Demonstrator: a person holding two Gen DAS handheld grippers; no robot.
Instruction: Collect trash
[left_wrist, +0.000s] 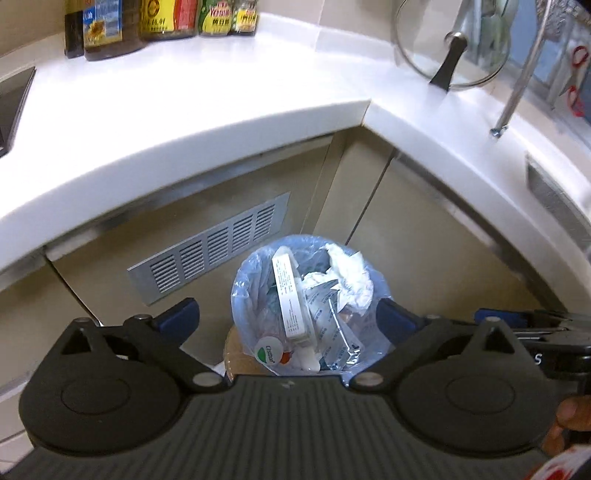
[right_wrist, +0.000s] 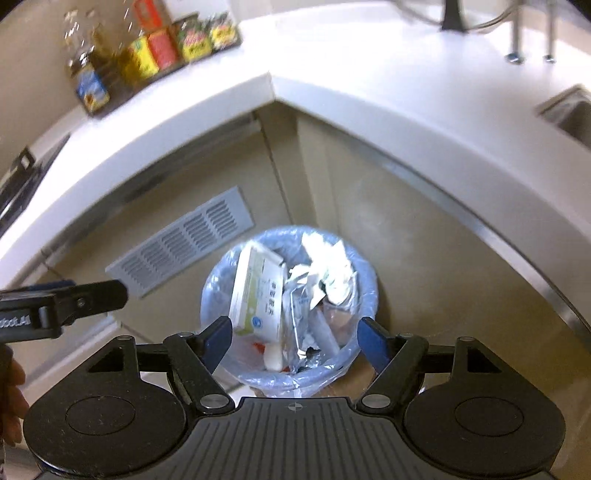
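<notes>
Trash bin full — base hidden behind open tongs.

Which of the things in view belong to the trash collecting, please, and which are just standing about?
Part of the job:
- trash bin with its blue bag, in the cabinet corner
- white box, crumpled tissue and wrappers inside it
- left claw and right claw, both open above the bin

Just standing about:
- sauce bottles on the countertop
- glass pot lid
- vent grille
</notes>
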